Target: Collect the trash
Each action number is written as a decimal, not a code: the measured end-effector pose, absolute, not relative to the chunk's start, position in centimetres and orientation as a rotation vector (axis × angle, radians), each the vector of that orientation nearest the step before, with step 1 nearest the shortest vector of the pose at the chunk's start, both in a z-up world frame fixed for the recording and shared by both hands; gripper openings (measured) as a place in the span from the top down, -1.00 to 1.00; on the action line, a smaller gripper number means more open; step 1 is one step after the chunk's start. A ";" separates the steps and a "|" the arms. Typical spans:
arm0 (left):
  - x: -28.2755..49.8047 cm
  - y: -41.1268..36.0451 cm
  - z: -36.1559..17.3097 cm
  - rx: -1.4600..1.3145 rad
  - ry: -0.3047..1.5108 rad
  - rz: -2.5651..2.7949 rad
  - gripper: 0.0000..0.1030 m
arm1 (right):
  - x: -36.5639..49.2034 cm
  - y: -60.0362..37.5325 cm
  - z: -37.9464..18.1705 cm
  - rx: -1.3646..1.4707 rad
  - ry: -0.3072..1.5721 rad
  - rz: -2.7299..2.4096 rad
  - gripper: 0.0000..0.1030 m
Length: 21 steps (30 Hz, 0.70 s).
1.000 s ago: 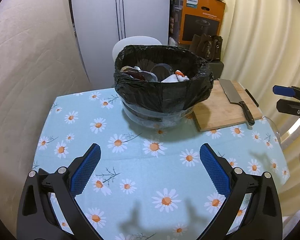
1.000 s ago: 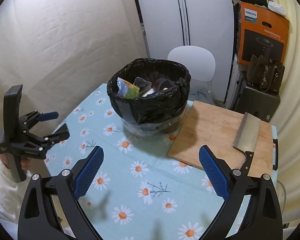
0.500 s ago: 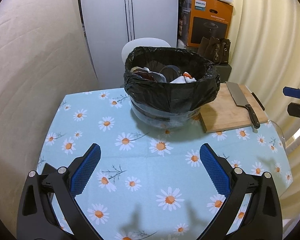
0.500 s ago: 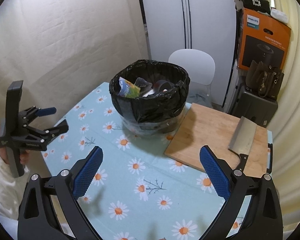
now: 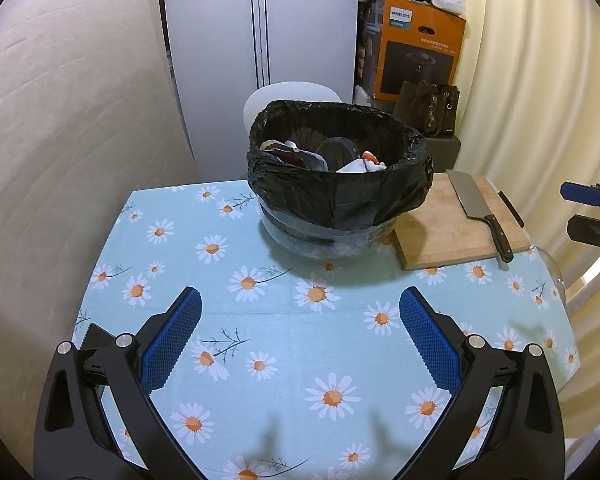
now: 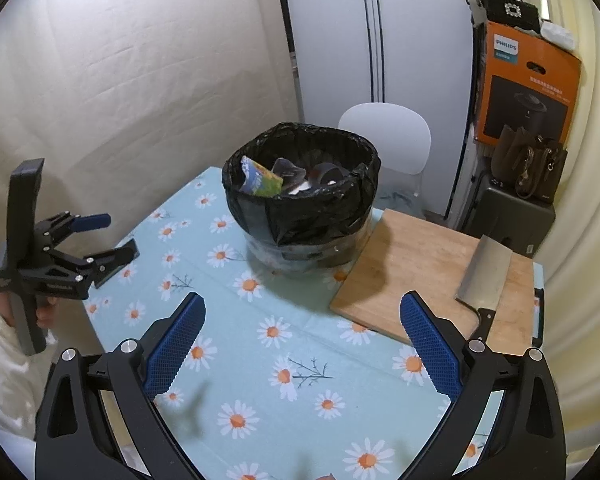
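A table covered in a light blue cloth printed with white daisies [image 5: 284, 344] fills most of both views, its cloth bare in front of the grippers. Behind it stand a tall white cabinet [image 5: 260, 40], a white rounded chair back [image 6: 384, 136] and, to the right, an orange and black cardboard box [image 6: 528, 92] with a dark brown handbag [image 6: 532, 168] in front of it.

On the far half of the table sits a round clear plastic bin lined with a black bag [image 5: 336, 196]. The collected trash lies inside it: a green and blue printed packet [image 6: 262, 178] leaning against the left inner wall, dark round pieces in the middle, and crumpled white paper with a bit of red [image 5: 364, 164] toward the near right side.

Just right of the bin, touching or nearly touching its base, lies a rectangular wooden cutting board [image 6: 416, 268]. A steel cleaver with a dark handle [image 5: 480, 208] lies flat on the board's right part, handle toward the near edge.

The left gripper [image 5: 300, 336] hangs above the near part of the table with its blue-padded fingers [image 5: 172, 340] spread wide and nothing between them; a hand in a white sleeve [image 6: 4, 360] holds it at the table's left edge. The right gripper [image 6: 302, 344] also stands wide apart and empty, above the cloth just in front of the board.
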State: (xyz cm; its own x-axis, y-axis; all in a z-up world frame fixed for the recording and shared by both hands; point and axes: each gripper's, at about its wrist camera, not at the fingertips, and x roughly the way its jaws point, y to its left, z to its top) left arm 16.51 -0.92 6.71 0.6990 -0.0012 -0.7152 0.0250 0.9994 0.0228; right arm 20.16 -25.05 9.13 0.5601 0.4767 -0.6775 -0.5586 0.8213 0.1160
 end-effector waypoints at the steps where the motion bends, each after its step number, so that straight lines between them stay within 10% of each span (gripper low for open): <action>1: 16.4 -0.9 6.8 0.032 0.794 -0.015 -0.88 | 20.1 -25.1 9.2 -0.114 0.762 0.613 -0.82; 21: 15.8 -1.0 6.3 0.070 0.803 -0.005 -0.88 | 19.4 -24.9 8.6 -0.103 0.773 0.587 -0.82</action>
